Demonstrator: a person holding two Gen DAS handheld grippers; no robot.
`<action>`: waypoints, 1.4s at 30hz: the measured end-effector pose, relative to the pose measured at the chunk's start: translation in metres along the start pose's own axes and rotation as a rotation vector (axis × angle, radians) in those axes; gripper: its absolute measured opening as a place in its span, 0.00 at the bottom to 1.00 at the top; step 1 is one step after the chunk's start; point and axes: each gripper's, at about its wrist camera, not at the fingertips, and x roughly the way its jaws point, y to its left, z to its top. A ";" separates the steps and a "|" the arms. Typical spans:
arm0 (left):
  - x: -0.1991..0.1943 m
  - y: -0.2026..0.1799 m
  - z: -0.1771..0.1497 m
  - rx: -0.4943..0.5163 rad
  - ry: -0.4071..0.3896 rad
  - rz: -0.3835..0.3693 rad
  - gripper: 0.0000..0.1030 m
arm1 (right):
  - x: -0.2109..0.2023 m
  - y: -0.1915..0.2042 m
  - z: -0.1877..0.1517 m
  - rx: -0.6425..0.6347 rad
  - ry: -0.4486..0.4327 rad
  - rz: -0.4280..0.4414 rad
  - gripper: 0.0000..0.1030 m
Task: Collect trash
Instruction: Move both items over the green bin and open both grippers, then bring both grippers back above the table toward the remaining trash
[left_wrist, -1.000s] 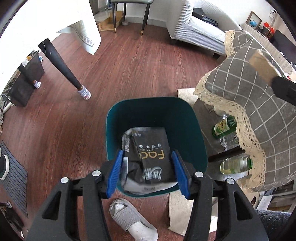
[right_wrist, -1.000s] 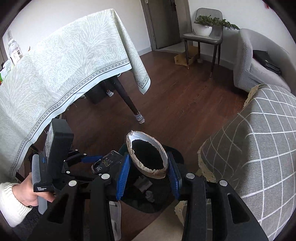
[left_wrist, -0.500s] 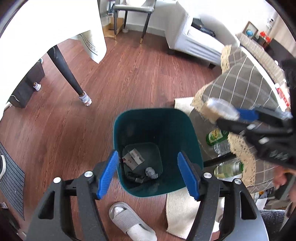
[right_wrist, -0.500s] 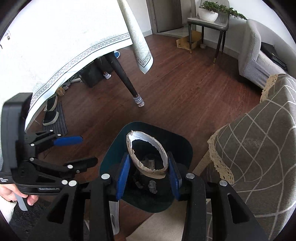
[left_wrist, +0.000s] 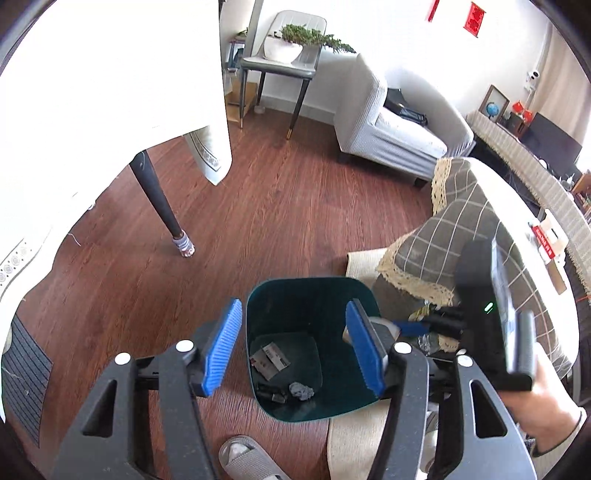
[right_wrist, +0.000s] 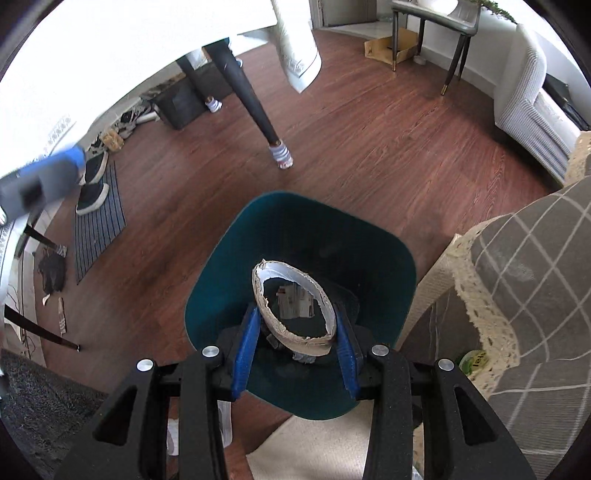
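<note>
A squashed cardboard tube (right_wrist: 295, 310), white-lined inside with a ragged torn rim, is pinched between blue pads directly over a dark teal plastic bin (right_wrist: 221, 295) with rounded corners, its open end tilted toward the camera. The bin (left_wrist: 314, 291) stands upright on the brown wooden floor, beside a pale rug. On its bottom lie a flat dark wrapper with a white label (left_wrist: 271, 360), a grey crumpled wad (left_wrist: 301, 390) and some small dark scraps.

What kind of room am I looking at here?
Most likely a home living room: a white sofa, a dining table under a pale tablecloth, a wood floor, and a slipper beside a teal bin.
</note>
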 end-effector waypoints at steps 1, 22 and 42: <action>-0.002 0.001 0.002 -0.005 -0.009 -0.002 0.54 | 0.004 0.001 -0.002 -0.003 0.013 -0.002 0.39; -0.036 -0.032 0.022 -0.018 -0.121 -0.119 0.43 | 0.000 -0.004 -0.030 -0.020 0.010 -0.007 0.51; -0.048 -0.118 0.031 0.065 -0.214 -0.169 0.51 | -0.129 -0.018 -0.052 -0.083 -0.298 -0.032 0.46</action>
